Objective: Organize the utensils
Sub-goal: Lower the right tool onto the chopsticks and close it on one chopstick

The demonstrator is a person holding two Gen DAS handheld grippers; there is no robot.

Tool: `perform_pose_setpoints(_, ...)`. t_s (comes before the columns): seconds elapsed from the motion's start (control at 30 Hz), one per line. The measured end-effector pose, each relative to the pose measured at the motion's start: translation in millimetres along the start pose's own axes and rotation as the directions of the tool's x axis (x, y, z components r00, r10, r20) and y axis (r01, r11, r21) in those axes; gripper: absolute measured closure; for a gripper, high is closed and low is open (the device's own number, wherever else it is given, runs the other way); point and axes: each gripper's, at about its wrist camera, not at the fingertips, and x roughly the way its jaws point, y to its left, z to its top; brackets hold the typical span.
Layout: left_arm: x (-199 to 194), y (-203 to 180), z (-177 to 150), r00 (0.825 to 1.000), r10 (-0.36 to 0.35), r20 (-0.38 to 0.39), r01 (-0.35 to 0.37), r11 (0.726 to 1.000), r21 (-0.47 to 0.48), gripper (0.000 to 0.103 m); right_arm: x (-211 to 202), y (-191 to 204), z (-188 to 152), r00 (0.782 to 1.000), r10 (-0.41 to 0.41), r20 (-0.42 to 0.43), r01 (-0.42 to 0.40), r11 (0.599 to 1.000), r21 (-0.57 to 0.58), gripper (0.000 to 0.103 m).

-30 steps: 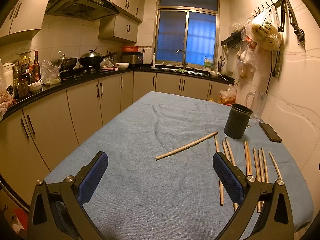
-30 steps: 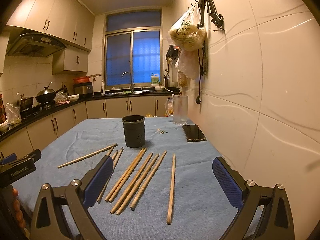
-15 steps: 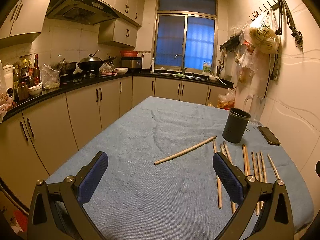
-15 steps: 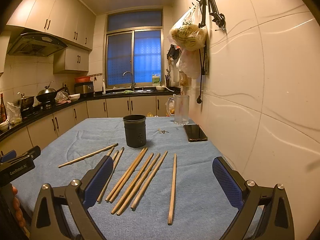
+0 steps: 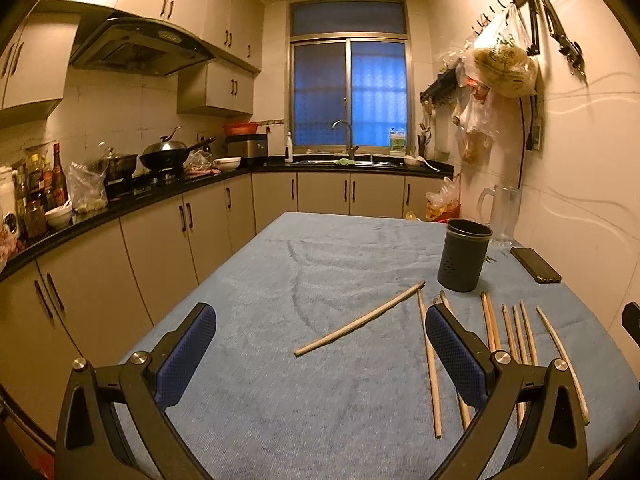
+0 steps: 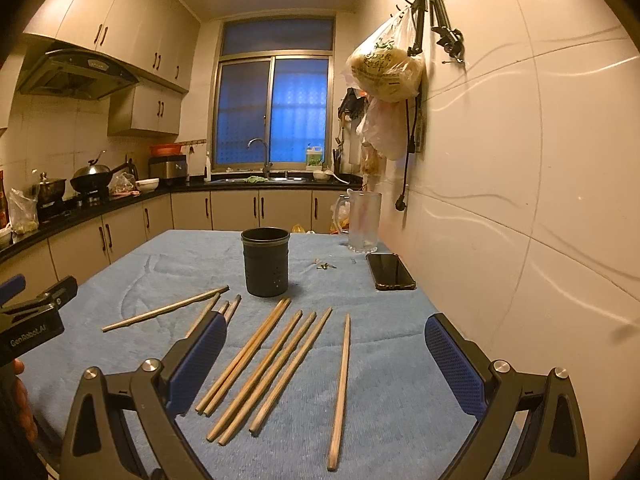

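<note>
Wooden chopsticks lie loose on blue cloth-covered table, fanned out just before dark cylindrical holder; one lies angled off to the left. Left gripper and right gripper both spread wide, gripping nothing, above the cloth.

Both the left gripper and the right gripper hover above the table, jaws wide apart, holding nothing.

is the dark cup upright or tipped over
Upright: the dark cup stands on its base on the blue cloth, open rim facing up.
</note>
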Motion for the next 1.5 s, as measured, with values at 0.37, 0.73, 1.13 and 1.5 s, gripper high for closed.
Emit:
perform_pose_setpoints(0.37, 50, -26, 23, 0.996, -0.08, -0.049, 0.084, 0.993, 0.082, 0.0, 51, -1, 7, 0.997, 0.017, -0.081, -0.02, 0.999, -0.033, 0.003)
perform_pose_setpoints(0.73, 169, -52, 52, 0.895, -0.21, -0.393, 0.286, 0.947, 0.144, 0.0, 119, -39, 30, 0.965, 0.078, -0.25, -0.069, 0.997, 0.046, 0.003)
perform_pose_setpoints(1.13, 253, -96, 47, 0.729, -0.28, -0.624, 0.448, 0.885, 0.127, 0.023, 197, -86, 25, 0.839, 0.261, -0.477, -0.128, 0.947, 0.294, 0.036)
perform_pose_setpoints(1.5, 275, -127, 37, 0.658, -0.292, -0.694, 0.499, 0.859, 0.111, 0.068, 242, -95, 21, 0.75, 0.29, -0.594, -0.099, 0.938, 0.333, 0.051)
